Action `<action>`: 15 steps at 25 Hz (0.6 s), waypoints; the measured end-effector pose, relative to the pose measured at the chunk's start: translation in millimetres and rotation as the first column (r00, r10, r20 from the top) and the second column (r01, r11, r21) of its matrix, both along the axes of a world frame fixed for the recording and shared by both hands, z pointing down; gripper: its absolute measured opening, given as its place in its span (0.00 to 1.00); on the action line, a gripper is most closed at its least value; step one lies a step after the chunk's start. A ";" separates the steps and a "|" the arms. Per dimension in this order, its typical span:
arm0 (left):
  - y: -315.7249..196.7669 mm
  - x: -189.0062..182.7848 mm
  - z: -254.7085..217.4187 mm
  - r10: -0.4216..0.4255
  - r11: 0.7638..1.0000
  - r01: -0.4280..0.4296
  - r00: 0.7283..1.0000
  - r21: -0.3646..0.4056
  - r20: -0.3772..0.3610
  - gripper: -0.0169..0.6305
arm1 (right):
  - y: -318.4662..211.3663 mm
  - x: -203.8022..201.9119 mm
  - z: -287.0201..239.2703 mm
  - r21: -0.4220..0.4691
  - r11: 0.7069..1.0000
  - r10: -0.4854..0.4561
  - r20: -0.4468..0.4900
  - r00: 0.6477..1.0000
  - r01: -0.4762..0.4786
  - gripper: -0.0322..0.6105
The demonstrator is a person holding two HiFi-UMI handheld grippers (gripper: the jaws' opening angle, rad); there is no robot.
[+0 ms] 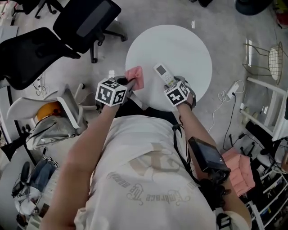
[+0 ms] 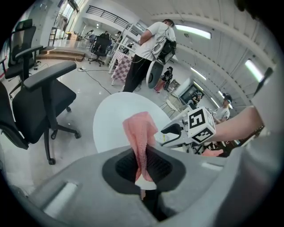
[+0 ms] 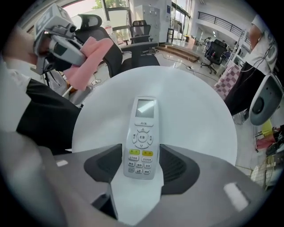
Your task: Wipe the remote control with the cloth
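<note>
Our left gripper is clenched on the pink cloth, held above the round white table, while our right gripper stands released astride the remote control lying flat there, likely bared for wiping.

An open-plan office hall, by all that we see here.

We look down on a pale polished floor with a round white table, black swivel chairs on castors, a white power strip with its cable trailing, and white shelving at the side. In the left gripper view we find more desk chairs farther off, long strip lights on a high ceiling, a railed upper gallery and a person standing at work.
</note>
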State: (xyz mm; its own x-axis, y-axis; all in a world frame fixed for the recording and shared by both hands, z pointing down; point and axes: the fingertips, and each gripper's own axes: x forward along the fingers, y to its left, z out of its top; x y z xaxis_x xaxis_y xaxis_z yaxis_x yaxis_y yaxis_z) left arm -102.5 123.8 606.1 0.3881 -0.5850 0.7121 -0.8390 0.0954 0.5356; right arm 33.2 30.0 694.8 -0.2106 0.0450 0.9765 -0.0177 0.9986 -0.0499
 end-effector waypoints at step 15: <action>19.6 -33.7 3.1 0.076 0.997 -0.073 0.995 0.038 -0.066 0.05 | 21.2 9.9 9.8 -0.114 0.964 0.233 -0.087 0.969 -0.242 0.43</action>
State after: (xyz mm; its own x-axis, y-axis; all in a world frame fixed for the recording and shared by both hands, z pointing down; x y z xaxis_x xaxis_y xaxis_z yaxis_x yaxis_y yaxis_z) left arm -136.1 143.4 609.2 0.4780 -0.5773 0.6620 -0.8050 0.0138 0.5932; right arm 43.1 51.2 704.6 -0.1588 0.1230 0.9796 -0.2616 0.9515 -0.1618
